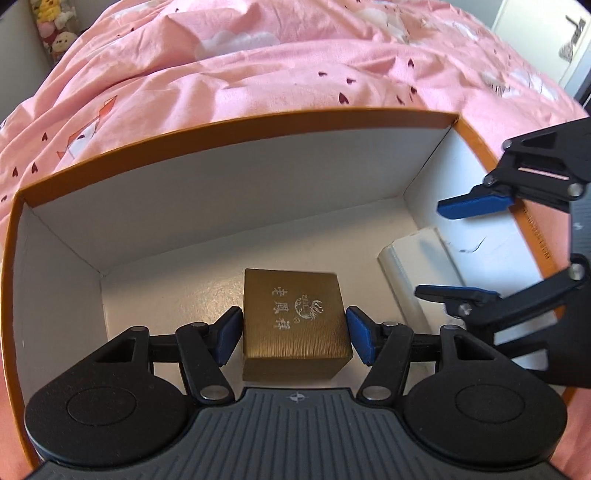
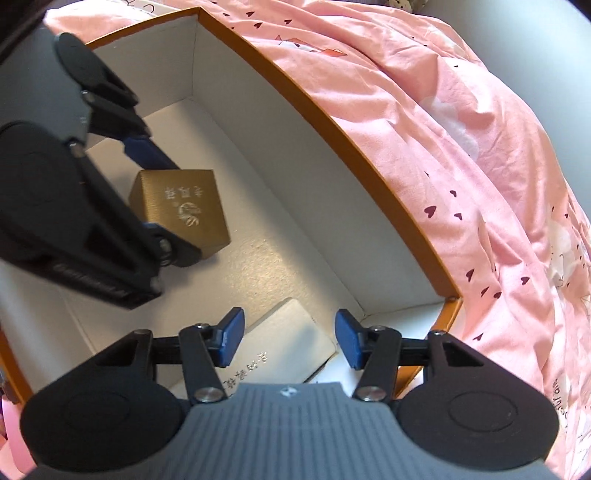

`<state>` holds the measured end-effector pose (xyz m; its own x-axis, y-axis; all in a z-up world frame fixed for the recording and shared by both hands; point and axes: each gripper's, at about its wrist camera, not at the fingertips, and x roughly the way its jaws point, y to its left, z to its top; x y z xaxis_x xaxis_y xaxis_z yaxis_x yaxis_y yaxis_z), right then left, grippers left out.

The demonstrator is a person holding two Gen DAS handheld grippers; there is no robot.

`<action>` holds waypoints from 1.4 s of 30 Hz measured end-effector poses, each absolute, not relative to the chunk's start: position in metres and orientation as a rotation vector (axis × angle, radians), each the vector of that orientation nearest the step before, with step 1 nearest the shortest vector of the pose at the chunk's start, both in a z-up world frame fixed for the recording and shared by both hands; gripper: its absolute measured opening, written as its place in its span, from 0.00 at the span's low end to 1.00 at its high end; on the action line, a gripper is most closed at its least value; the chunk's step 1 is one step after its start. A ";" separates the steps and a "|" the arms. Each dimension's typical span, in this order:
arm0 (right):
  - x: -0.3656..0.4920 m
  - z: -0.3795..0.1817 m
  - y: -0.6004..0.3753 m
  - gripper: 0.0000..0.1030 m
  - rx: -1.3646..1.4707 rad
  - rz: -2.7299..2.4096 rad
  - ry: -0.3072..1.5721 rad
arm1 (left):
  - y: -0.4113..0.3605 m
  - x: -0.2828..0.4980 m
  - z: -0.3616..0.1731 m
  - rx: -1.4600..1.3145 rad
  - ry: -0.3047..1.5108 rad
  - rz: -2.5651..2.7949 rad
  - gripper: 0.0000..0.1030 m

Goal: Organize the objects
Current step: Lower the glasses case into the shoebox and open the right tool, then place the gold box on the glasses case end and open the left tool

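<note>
The left gripper stands inside the orange box, and its two blue pads sit at 9 and 3 o'clock of the gold box. They seem to touch its sides, so I judge that it is pinching the gold box, though I cannot tell how firm the contact is. The gold box appears to rest on the white floor of the orange box, near the front wall.

The right gripper is spread wide and holds nothing. Directly under it, toward 6 o'clock in its view, lies a flat white box in the corner of the orange box. Beyond the orange rim, from 12 to 3 o'clock, there is only the pink bedsheet of the bed.

I judge that the step in hand is placing the gold box in the orange box. The next move probably calls for opening the left pads and lifting straight up, without pushing the gold box aside.

The left view shows the printed lid of the gold box clearly, and some plush toys far away at 10 o'clock. The right view alone shows printed characters on the white box.
</note>
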<state>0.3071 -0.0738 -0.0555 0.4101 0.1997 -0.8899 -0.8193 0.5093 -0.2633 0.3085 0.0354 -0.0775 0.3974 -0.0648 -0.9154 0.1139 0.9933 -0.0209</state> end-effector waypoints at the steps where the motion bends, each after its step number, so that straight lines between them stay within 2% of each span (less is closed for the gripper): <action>1: 0.305 -0.056 -0.076 0.55 -0.786 0.734 0.926 | 0.034 0.310 -0.081 0.072 1.176 -0.110 0.69; 4: 0.301 -0.058 -0.082 0.55 -0.749 0.738 0.920 | 0.031 0.311 -0.086 0.112 1.212 -0.125 0.71; 9: 0.289 -0.052 -0.093 0.55 -0.678 0.727 0.896 | 0.029 0.308 -0.084 0.154 1.265 -0.137 0.81; 12: 0.290 -0.048 -0.099 0.55 -0.626 0.720 0.873 | 0.026 0.307 -0.088 0.195 1.308 -0.164 0.82; 13: 0.288 -0.045 -0.101 0.55 -0.609 0.718 0.869 | 0.025 0.307 -0.091 0.205 1.314 -0.162 0.82; 17: 0.284 -0.039 -0.110 0.55 -0.567 0.705 0.860 | 0.022 0.307 -0.092 0.217 1.318 -0.155 0.66; 30: 0.280 -0.015 -0.139 0.50 -0.475 0.603 0.776 | 0.025 0.329 -0.053 0.062 1.160 -0.103 0.64; 42: 0.293 -0.015 -0.158 0.50 -0.421 0.514 0.782 | 0.004 0.377 -0.062 -0.185 1.265 -0.133 0.65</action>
